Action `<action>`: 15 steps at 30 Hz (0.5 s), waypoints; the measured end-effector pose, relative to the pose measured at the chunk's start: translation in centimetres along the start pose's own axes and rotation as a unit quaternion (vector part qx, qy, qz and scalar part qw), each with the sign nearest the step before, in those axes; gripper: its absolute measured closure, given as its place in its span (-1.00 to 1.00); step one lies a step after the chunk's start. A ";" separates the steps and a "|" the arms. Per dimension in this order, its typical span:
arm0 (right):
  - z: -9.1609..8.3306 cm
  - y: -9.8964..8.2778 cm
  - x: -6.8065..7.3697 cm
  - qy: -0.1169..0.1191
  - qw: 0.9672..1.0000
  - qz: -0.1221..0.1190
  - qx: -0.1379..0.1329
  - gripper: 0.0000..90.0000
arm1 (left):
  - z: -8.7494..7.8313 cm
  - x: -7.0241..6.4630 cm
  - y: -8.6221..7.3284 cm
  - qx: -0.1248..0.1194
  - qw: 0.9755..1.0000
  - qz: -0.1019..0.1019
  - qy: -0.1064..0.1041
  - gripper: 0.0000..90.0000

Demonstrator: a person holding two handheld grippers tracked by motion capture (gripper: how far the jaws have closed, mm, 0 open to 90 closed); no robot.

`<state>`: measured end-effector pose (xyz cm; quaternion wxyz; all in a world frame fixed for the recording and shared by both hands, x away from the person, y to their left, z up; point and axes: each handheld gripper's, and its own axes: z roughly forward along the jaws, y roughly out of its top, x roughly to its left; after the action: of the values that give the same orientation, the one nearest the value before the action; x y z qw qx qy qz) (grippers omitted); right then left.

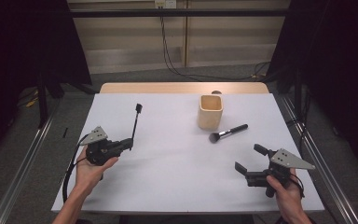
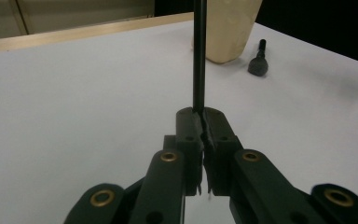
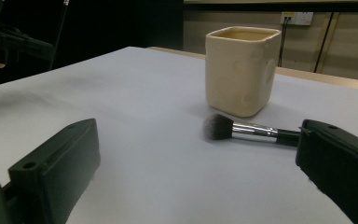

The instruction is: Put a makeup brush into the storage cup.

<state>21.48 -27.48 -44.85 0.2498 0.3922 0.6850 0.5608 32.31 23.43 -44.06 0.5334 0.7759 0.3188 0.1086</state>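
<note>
The left gripper (image 1: 129,142), near the left edge of the white table (image 1: 168,186), has its black jaws pressed together on the lower end of a thin black brush with a small dark head (image 1: 135,122); the brush stands out from the jaws toward the far edge, its head lifted off the surface; in the left gripper view its handle (image 2: 198,56) rises straight from the clamped pads. The right gripper (image 1: 249,158), near the right front corner, has its jaws spread wide with nothing between them. A black powder brush with a silver ferrule (image 1: 227,132) lies flat just beside a cream square ceramic cup (image 1: 210,112), which stands upright near the far edge.
</note>
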 end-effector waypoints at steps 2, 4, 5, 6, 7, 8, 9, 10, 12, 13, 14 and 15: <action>0.1 0.1 0.1 0.002 1.000 -0.002 0.001 -1.00 | 0.1 -0.4 0.1 -0.001 1.000 0.000 -0.007 0.91; 0.6 0.4 0.4 0.010 1.000 -0.003 0.003 -1.00 | 0.2 -0.9 0.2 -0.007 1.000 -0.001 -0.013 0.91; 0.8 0.6 0.4 0.012 1.000 -0.006 0.004 -1.00 | 0.2 -0.9 0.2 -0.007 1.000 -0.001 -0.013 0.91; 0.8 0.6 0.4 0.012 1.000 -0.006 0.004 -1.00 | 0.2 -1.1 0.3 -0.006 1.000 0.002 -0.017 0.91; 0.9 0.8 0.5 0.014 1.000 -0.006 0.004 -1.00 | 0.3 -1.3 0.3 -0.008 1.000 0.002 -0.019 0.91; 1.1 1.1 0.5 0.015 1.000 -0.008 0.002 -1.00 | 0.4 -1.5 0.3 -0.008 1.000 0.005 -0.021 0.91; 1.3 1.6 0.7 0.019 1.000 -0.010 -0.002 -1.00 | 0.5 -1.9 0.3 -0.010 1.000 0.008 -0.026 0.91; 1.3 1.6 0.7 0.019 1.000 -0.010 -0.002 -1.00 | 0.5 -1.9 0.3 -0.010 1.000 0.008 -0.026 0.91; 1.5 1.9 0.9 0.025 1.000 -0.015 -0.001 -1.00 | 0.6 -2.4 0.4 -0.013 0.999 0.009 -0.030 0.91; 1.6 2.0 1.1 0.029 0.999 -0.018 -0.003 -1.00 | 0.6 -2.6 0.4 -0.008 0.999 0.016 -0.030 0.91; 1.9 2.3 1.4 0.035 0.999 -0.023 -0.006 -1.00 | 0.7 -3.1 0.4 -0.009 0.999 0.019 -0.036 0.91; 2.0 2.5 1.6 0.038 0.999 -0.026 -0.010 -1.00 | 0.7 -3.1 0.4 -0.009 0.999 0.019 -0.036 0.91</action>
<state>22.83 -24.88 -42.80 0.2417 0.3499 0.6987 0.5753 30.42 20.90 -43.42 0.5497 0.7802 0.2834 0.0937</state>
